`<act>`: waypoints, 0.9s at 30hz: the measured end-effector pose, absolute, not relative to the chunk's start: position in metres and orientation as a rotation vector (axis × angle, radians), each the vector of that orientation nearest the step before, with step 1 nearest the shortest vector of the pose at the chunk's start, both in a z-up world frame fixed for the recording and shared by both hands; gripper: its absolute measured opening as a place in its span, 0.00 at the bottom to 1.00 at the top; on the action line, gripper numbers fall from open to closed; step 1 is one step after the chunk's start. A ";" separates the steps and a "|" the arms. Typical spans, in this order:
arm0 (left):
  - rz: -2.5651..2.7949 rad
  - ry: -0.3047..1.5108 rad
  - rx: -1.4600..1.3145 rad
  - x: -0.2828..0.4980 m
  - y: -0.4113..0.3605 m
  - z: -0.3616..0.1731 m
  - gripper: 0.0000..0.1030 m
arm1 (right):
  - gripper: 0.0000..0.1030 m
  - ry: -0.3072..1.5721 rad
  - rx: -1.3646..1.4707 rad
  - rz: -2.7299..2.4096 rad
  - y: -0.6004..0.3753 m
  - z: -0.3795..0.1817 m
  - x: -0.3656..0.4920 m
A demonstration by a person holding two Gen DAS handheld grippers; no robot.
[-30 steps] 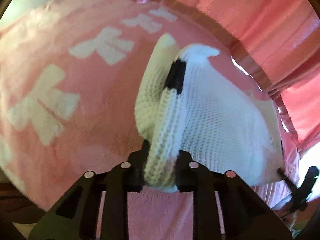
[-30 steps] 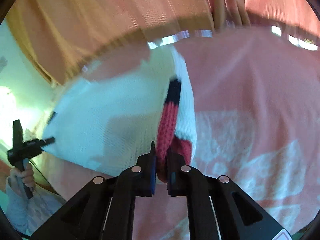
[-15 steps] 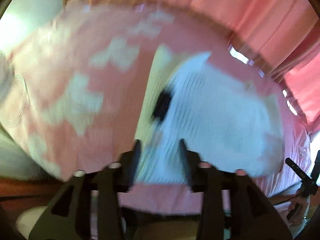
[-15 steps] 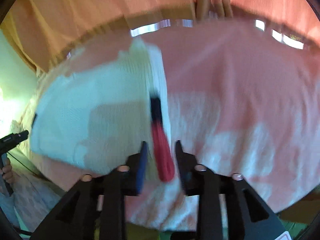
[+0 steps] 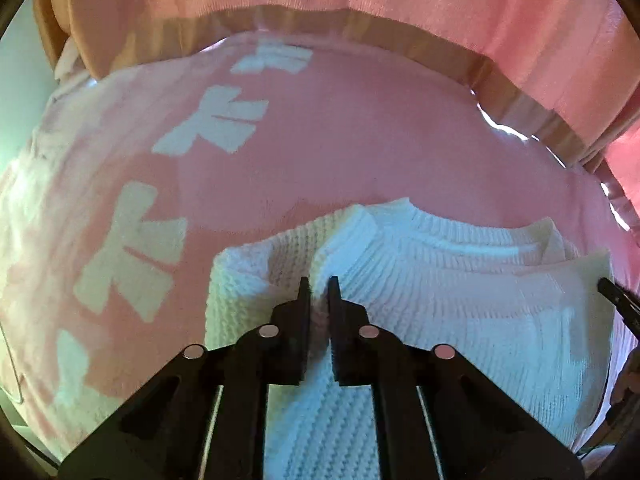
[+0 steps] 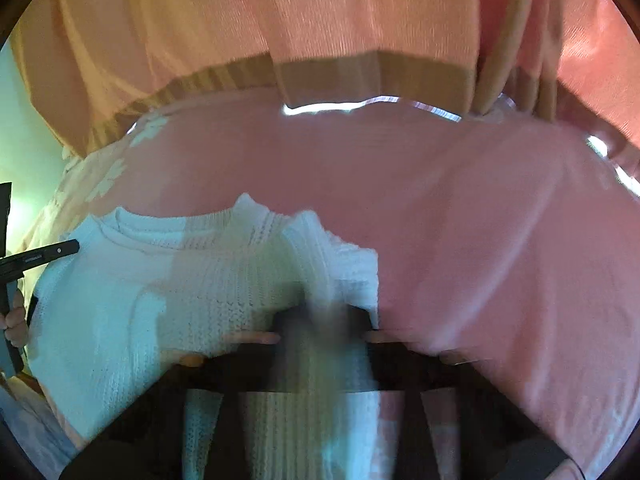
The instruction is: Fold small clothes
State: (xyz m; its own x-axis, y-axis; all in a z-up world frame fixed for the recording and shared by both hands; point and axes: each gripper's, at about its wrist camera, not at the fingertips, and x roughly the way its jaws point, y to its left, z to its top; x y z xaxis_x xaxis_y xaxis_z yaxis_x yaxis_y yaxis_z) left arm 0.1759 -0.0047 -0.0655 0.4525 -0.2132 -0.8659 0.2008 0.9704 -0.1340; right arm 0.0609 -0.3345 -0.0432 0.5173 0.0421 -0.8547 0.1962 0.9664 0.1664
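Now | left gripper pinching white sweater fold, lower centre; right gripper blurred, closing on sweater edge; sweater lies on pink blanket

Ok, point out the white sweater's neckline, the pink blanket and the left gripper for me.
white sweater point(image 5: 452, 240), left wrist view, on the ribbed neckline band.
pink blanket point(image 5: 360, 140), left wrist view, on bare pink cloth beyond the sweater.
left gripper point(image 5: 318, 292), left wrist view, between the tips of its jaws.

black tool, silver screws.
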 end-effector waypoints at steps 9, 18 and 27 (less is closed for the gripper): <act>-0.187 1.076 -0.009 0.198 0.001 -0.081 0.08 | 0.12 1.090 0.316 -0.165 -0.358 -0.063 0.073; -0.285 0.901 -0.043 0.130 0.006 -0.011 0.10 | 0.22 0.862 0.254 -0.054 -0.312 0.018 0.014; -0.386 1.052 0.056 0.097 -0.058 -0.064 0.13 | 0.11 1.044 0.158 0.166 -0.218 -0.037 0.033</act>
State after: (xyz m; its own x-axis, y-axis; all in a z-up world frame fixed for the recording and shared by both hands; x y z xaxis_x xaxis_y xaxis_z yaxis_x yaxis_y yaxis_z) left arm 0.0967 -0.0583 -0.0644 0.4355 -0.2834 -0.8544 0.3362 0.9317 -0.1377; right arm 0.0328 -0.2184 -0.0366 0.4922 0.2116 -0.8444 -0.0614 0.9760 0.2088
